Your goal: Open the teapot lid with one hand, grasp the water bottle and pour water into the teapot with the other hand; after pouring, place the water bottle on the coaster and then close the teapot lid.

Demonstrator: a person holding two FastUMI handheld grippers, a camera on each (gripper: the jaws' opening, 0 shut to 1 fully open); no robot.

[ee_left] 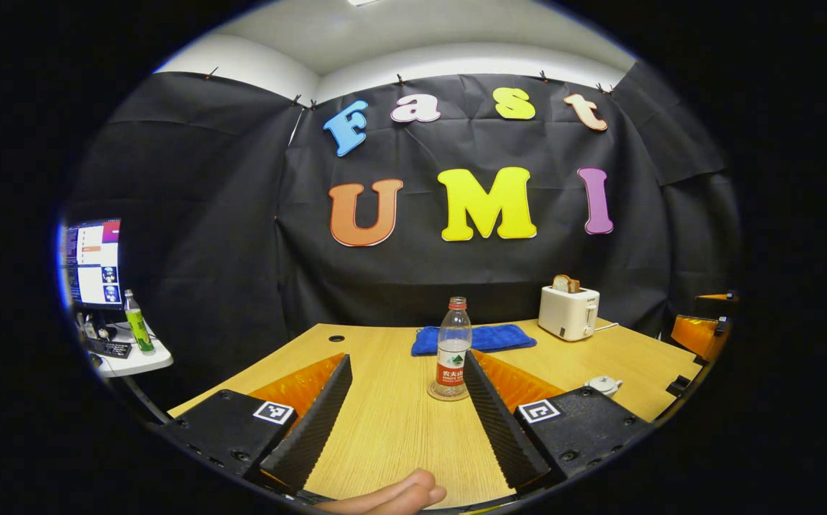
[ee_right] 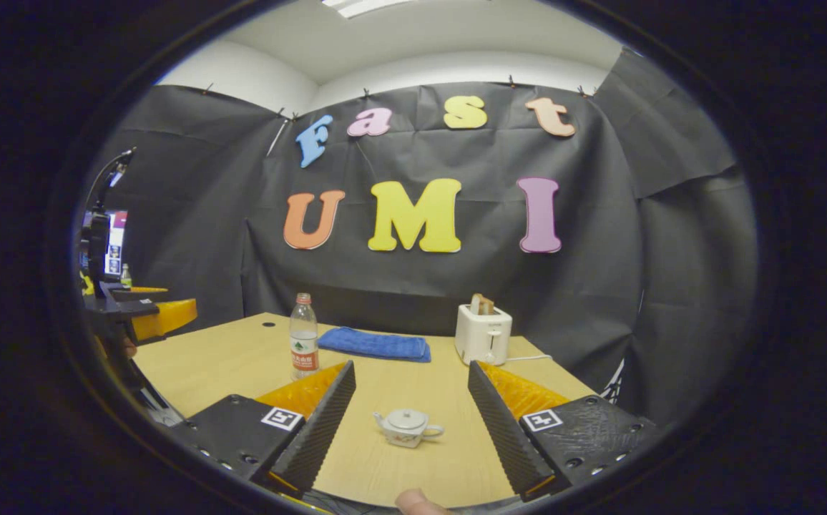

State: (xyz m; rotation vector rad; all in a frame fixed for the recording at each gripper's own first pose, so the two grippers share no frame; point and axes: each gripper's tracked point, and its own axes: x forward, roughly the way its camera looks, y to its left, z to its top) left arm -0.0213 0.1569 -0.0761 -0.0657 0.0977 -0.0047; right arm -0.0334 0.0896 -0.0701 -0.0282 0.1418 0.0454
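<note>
A clear water bottle with a red cap and label stands upright on a round coaster in the middle of the wooden table. My left gripper is open, short of the bottle, which stands just off its right finger. A small white teapot sits with its lid on. My right gripper is open, and the teapot lies on the table ahead, between its two fingers and untouched. In the left gripper view the teapot is to the right of the bottle. The bottle stands far left of the teapot.
A blue towel lies at the table's back, and a white toaster with bread stands to its right. A side desk with a monitor and a green bottle is off to the left. The other gripper is at the right.
</note>
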